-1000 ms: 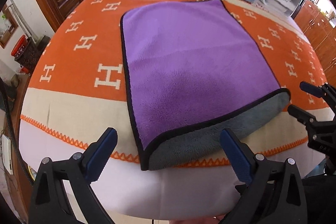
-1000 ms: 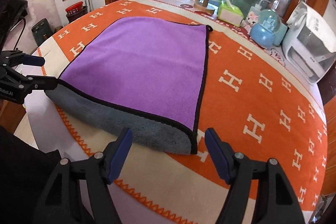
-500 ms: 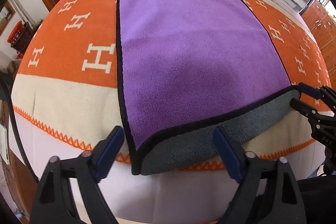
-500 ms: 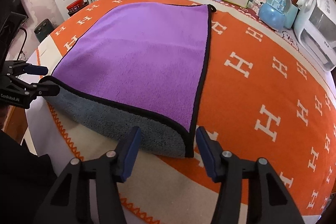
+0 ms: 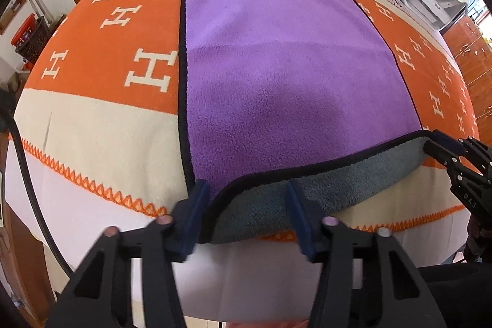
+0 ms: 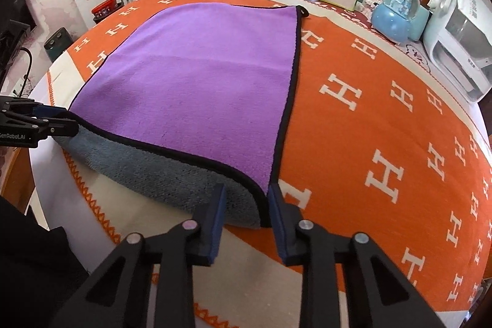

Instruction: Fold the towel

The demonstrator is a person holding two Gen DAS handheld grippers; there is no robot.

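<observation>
On the orange tablecloth, the purple towel is lying flat, its near edge overhanging the table's front. The left gripper is straddling the near-left corner, jaws spread, nothing clamped yet. The right gripper is bracketing the near-right corner, likewise unclamped; both are positioned so the corners lift together.

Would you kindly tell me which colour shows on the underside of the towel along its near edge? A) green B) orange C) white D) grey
D: the towel is purple on top, and along its near edge, between the left gripper and the right gripper, a grey underside curls into view below the black trim.
</observation>
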